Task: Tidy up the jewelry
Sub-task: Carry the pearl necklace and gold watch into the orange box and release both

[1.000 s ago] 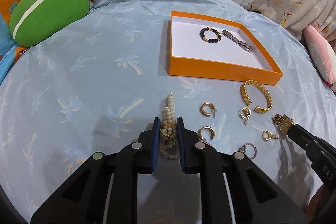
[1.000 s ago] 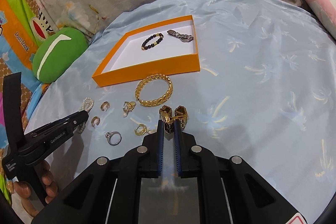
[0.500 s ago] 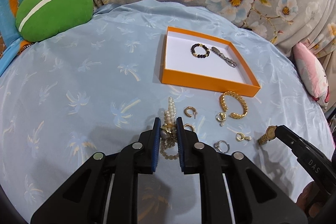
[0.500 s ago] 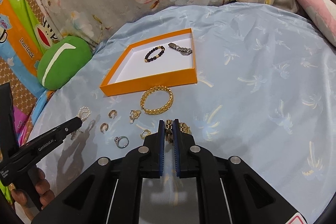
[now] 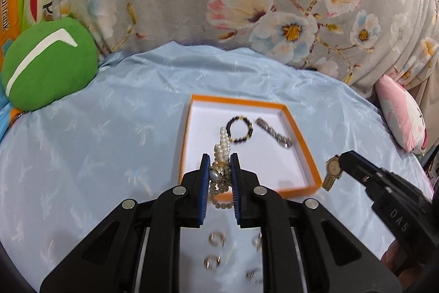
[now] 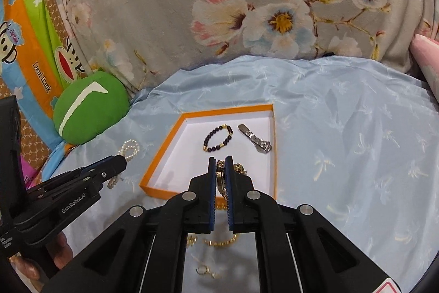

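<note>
The pearl bracelet (image 5: 221, 155) hangs clamped between the jaws of the left gripper (image 5: 219, 172), lifted over the near left part of the orange box (image 5: 304, 153), its loose strands dangling below the blue pads. The gold watch (image 6: 221, 177) is pinched edge-on in the jaws of the right gripper (image 6: 220, 177), held over the near right part of the same box; from the left wrist view its face and band hang off the gripper tip just outside the box's right wall.

Inside the box, on its white floor, lie a dark bead bracelet (image 6: 218, 137) (with a few gold beads) toward the far middle and a silver watch band (image 6: 254, 138) to its right, close together but apart.

In front of the box, on the light blue bedsheet (image 6: 356, 155), lie a gold chain bracelet (image 6: 221, 241) and several small rings and earrings (image 5: 216, 239), blurred and partly hidden behind the grippers.

To the far left of the box sits a green cushion (image 5: 46, 67), and behind the box rises a grey flowered blanket (image 5: 247, 4)
</note>
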